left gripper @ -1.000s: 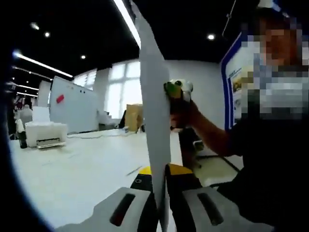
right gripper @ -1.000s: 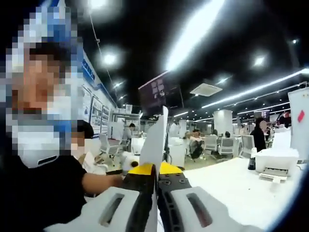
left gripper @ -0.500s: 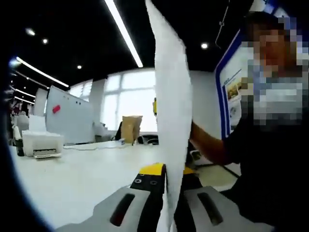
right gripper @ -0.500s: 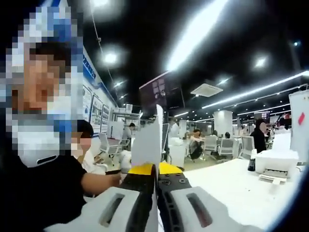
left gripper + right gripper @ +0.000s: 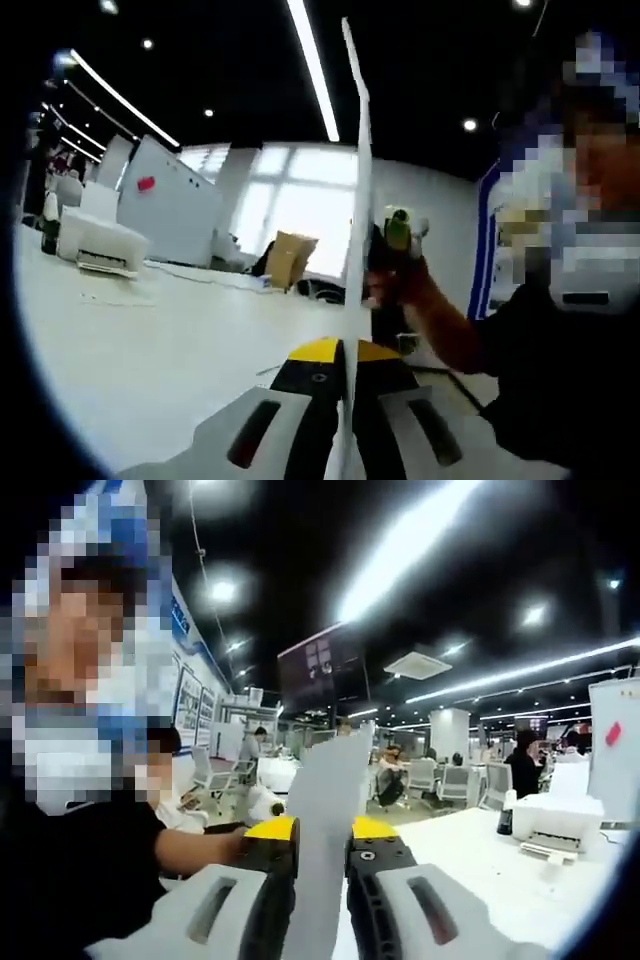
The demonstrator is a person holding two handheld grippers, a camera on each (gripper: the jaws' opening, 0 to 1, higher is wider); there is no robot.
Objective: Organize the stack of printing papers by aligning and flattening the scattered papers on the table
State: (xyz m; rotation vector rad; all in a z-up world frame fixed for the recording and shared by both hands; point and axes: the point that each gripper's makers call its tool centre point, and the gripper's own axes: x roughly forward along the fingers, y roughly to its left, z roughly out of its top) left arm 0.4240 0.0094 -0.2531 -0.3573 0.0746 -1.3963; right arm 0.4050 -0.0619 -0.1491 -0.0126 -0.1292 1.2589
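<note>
Since half a second ago, the paper stack (image 5: 357,200) in the left gripper view has straightened from a bowed, broad-faced sheet into a thin upright edge rising from between the jaws of the left hand-held gripper (image 5: 347,375), which are clamped narrow on its lower edge. Beyond the stack, on its far side, the other hand-held gripper's green-and-white tip (image 5: 398,228) shows again with the person's hand (image 5: 395,285) behind it, touching or just beside the paper.

In the right gripper view the jaws of the right hand-held gripper (image 5: 320,852) now stand noticeably apart where before they were pressed almost together, and the paper stack (image 5: 325,810) sits in the gap with its broad face turned more toward the camera. Whether the pads still pinch the paper or merely flank it I cannot tell.

My reading is that the sheets are held upright off the worktop (image 5: 150,350), gripped firmly by the left while the right loosens, which suits letting the edges slide level before tapping them down. A printer (image 5: 555,825) sits well away on the worktop, ahead and to the right of the right jaws. If the right grip is too loose, sheets could fan out or slip.
</note>
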